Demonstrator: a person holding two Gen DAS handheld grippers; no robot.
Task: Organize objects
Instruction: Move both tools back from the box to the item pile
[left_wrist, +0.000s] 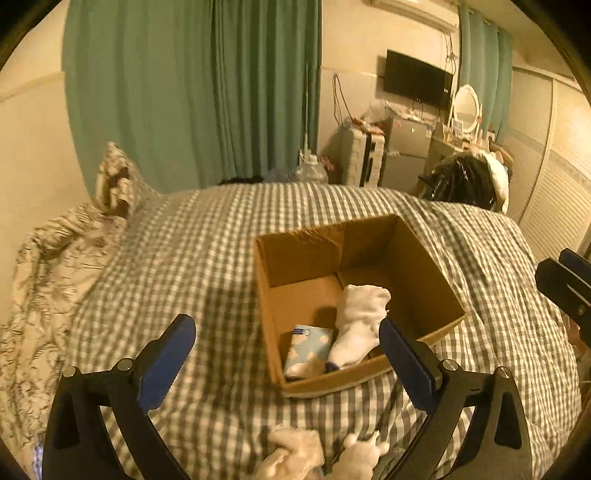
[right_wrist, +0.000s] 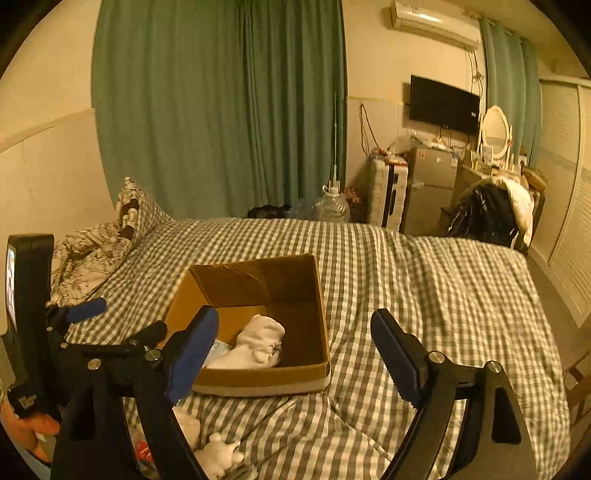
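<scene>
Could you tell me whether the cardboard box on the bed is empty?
Not empty. The open-topped cardboard box holds a white sock and a light blue packet beside it; bare floor shows behind them.

The pale plush toy (left_wrist: 295, 456) is chopped off by the bottom edge in the left wrist view. The light-blue patterned packet (right_wrist: 221, 348) in the brown cardboard box (right_wrist: 258, 380) is mostly hidden in the right wrist view.

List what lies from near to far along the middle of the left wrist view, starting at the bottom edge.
Pale soft items on the checked bedspread → cardboard box holding a white sock and a blue packet → green curtain.
</scene>
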